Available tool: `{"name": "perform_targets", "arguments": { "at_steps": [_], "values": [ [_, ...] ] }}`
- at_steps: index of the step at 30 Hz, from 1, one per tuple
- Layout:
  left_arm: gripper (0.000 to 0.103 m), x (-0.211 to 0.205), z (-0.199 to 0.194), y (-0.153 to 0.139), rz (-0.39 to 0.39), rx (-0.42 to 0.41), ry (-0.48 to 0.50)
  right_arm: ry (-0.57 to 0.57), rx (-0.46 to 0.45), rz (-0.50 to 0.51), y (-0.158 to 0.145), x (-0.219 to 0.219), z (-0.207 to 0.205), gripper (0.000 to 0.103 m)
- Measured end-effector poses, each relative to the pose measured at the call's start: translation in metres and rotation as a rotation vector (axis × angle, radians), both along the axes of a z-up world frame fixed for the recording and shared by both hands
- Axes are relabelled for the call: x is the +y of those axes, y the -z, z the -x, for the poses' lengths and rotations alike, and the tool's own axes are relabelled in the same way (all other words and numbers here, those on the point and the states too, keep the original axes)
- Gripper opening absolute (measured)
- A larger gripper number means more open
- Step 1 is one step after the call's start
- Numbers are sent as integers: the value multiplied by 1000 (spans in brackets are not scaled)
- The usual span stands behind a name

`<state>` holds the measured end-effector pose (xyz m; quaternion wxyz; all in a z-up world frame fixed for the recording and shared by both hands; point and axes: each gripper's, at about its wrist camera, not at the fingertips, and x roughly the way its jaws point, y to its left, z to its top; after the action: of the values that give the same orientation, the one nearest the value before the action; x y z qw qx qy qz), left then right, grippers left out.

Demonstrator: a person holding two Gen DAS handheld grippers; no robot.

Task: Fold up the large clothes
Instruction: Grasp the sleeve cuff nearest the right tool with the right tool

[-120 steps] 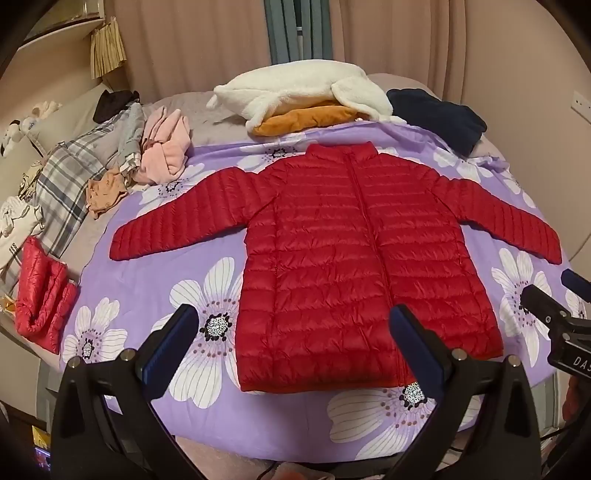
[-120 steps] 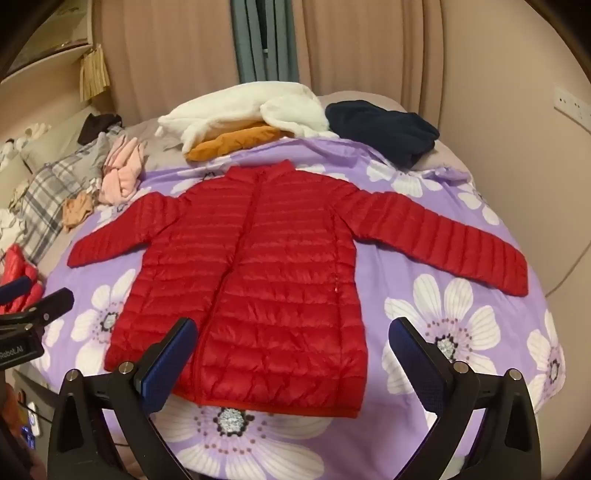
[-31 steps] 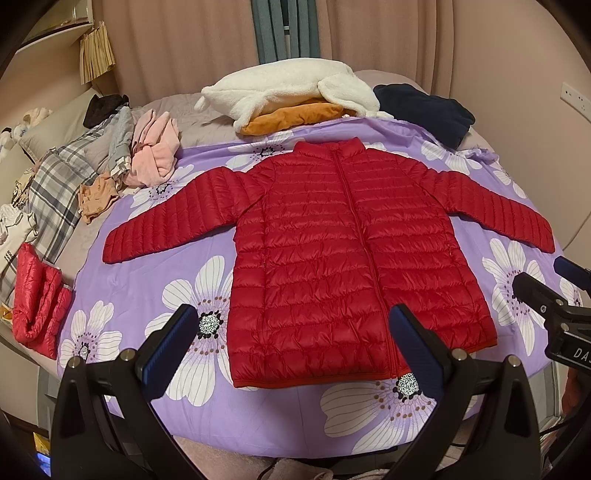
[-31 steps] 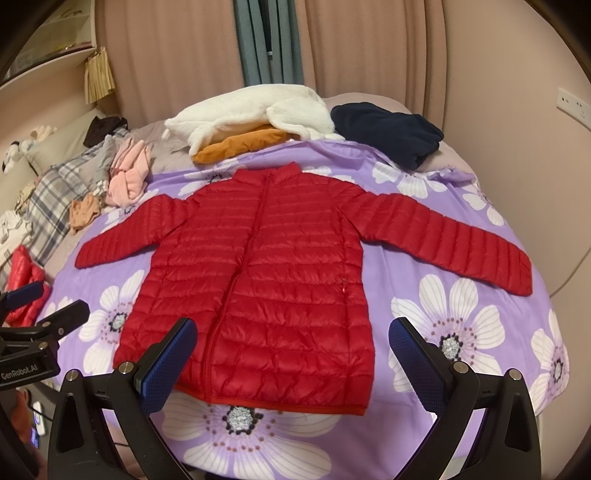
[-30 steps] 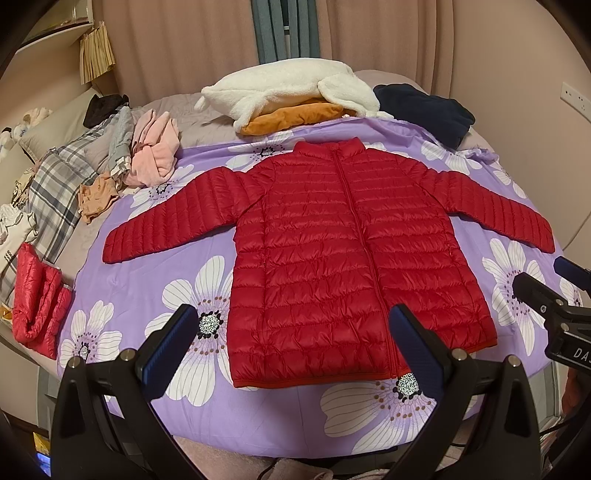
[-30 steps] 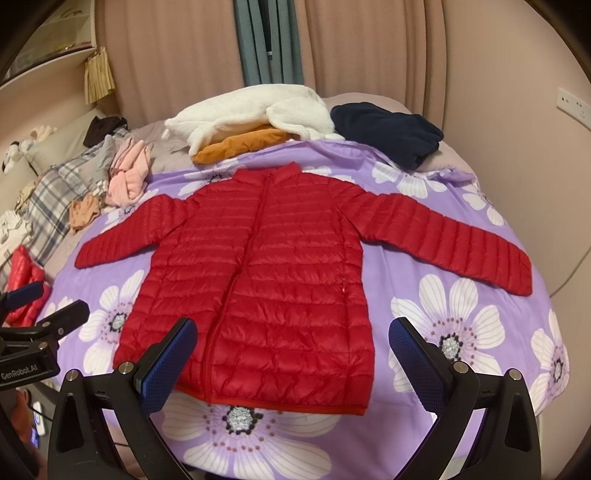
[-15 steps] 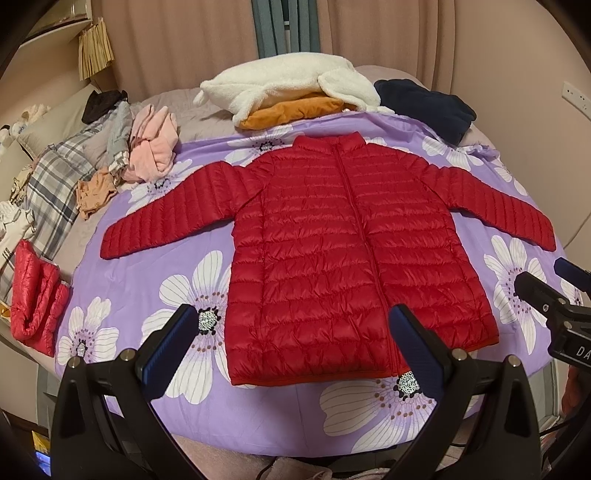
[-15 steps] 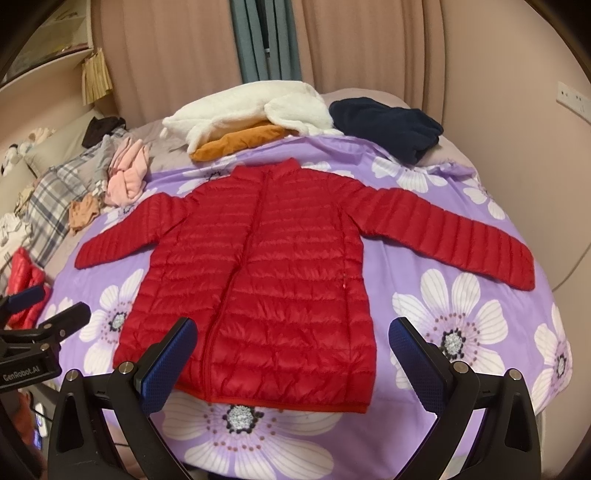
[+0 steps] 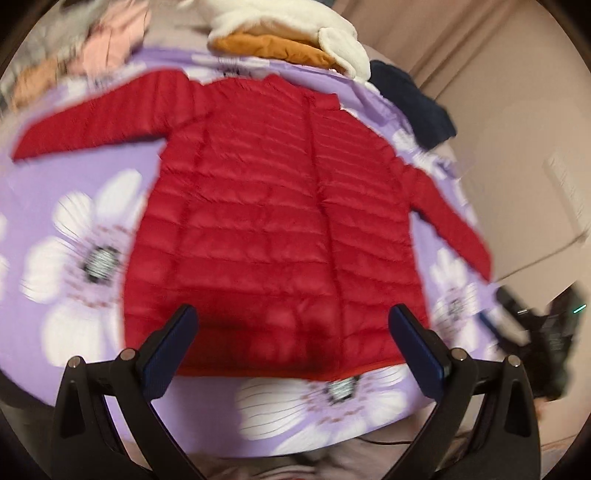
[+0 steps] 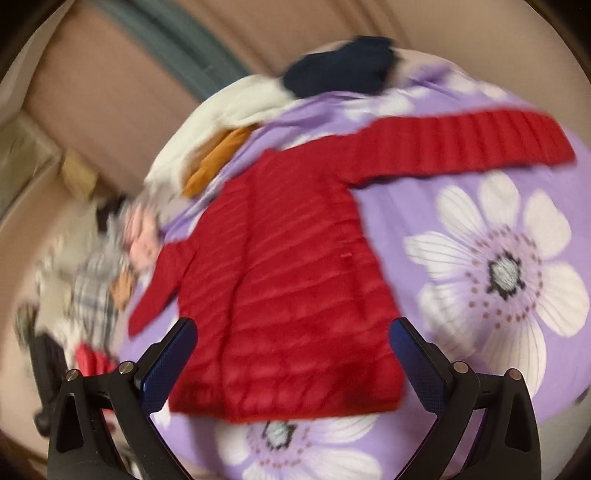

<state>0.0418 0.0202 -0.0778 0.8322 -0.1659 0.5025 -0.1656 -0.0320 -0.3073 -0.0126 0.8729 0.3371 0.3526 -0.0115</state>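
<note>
A red quilted puffer jacket [image 9: 273, 221] lies flat, front up, on a purple flowered bedspread [image 9: 74, 206], sleeves spread out to both sides. It also shows in the right wrist view [image 10: 288, 288], tilted. My left gripper [image 9: 293, 332] is open and empty, hovering over the jacket's hem. My right gripper [image 10: 291, 343] is open and empty, over the hem near the jacket's right side. The right sleeve [image 10: 461, 144] stretches far right. Both views are blurred by motion.
A white fleece [image 9: 280, 18] over an orange garment [image 9: 273, 46] and a navy garment [image 9: 413, 103] lie at the bed's far end. Pink and plaid clothes [image 10: 110, 266] pile at the left. The other gripper [image 9: 546, 325] shows at right.
Both grippers have moved in closer and lower toward the jacket's hem and tilted, the left one leaning right and the right one leaning left. Both stay open. The jacket has not moved.
</note>
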Motion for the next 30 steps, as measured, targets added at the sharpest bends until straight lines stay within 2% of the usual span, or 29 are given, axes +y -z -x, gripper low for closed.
{"name": "perform_targets", "arguments": {
  "at_steps": [5,9,13,19,22,25,27,29,30],
  "values": [
    [103,-4,-15,14,79,20,4,154,-8,-126,33,-56,5,103],
    [103,-4,-33,28,151,72,26,290,-1,-153,50,-103,2,103],
    [103,-10,-46,36,124,115,42,394,2,-177,61,-143,-6,103],
    [103,-8,-65,52,138,182,33,495,-20,-221,74,-191,-30,102],
    [103,-9,-72,54,111,196,27,573,-70,-224,78,-205,-37,102],
    [103,-9,-78,54,96,199,23,642,-93,-212,80,-219,-43,97],
    [103,-8,-80,54,82,196,19,681,-102,-219,81,-227,-45,89],
    [103,-7,-82,53,75,196,16,711,-82,-230,85,-237,-46,67],
    [103,-6,-83,53,74,196,14,726,-76,-248,88,-243,-45,62]
  ]
}}
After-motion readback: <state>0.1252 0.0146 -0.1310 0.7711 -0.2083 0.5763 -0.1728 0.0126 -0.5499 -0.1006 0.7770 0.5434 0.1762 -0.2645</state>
